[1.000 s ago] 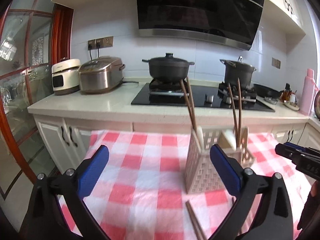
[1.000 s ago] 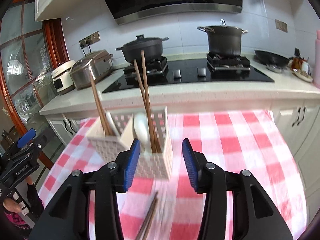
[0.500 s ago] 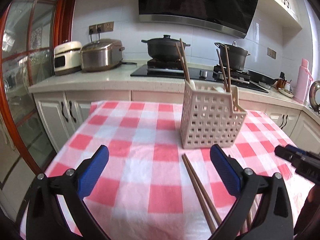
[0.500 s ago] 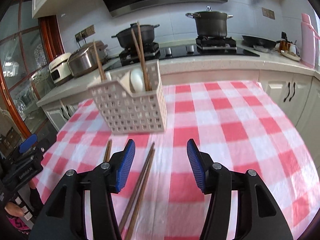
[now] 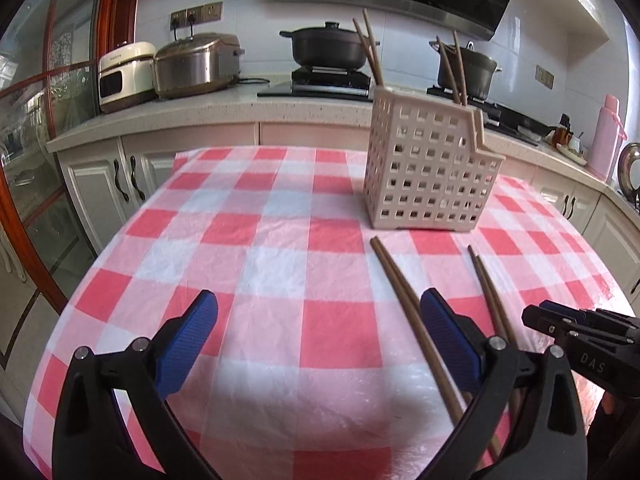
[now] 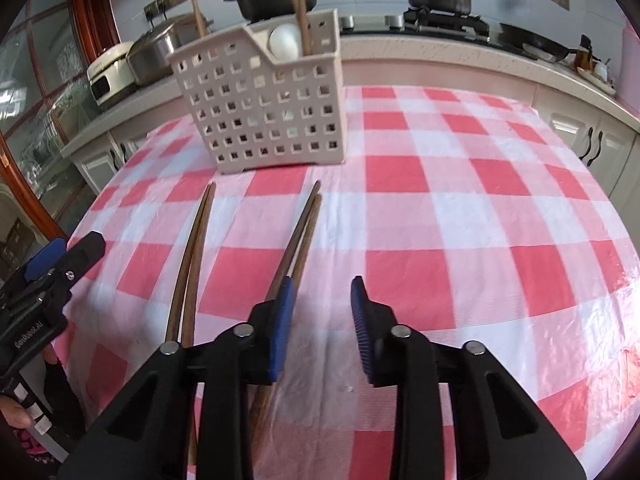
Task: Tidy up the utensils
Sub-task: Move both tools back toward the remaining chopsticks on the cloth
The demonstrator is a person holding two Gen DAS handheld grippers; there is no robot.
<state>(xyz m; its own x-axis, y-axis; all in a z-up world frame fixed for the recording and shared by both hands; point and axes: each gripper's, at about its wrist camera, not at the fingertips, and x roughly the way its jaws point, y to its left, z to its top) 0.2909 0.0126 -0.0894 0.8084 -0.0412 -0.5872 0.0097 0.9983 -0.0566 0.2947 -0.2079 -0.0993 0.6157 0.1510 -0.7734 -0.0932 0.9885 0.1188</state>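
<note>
A beige perforated utensil basket (image 5: 430,168) stands on the red-checked tablecloth (image 5: 280,240); it also shows in the right wrist view (image 6: 264,112), holding upright brown chopsticks and a white spoon (image 6: 285,40). Two pairs of brown chopsticks lie flat before it: one pair (image 6: 192,256) to the left, another (image 6: 300,232) running under my right gripper's left finger. My right gripper (image 6: 322,328) is open and empty above the cloth. My left gripper (image 5: 316,340) is open and empty, with a chopstick pair (image 5: 404,300) beside its right finger.
Behind the table runs a counter with two rice cookers (image 5: 196,66), a hob with two black pots (image 5: 328,46), and a pink bottle (image 5: 606,136) at the right. White cabinets (image 5: 120,176) stand below. A glass door is at the left.
Both grippers have dropped and pulled back from the basket toward the table's near side. The loose chopsticks now lie close under the fingers. Both stay open.
</note>
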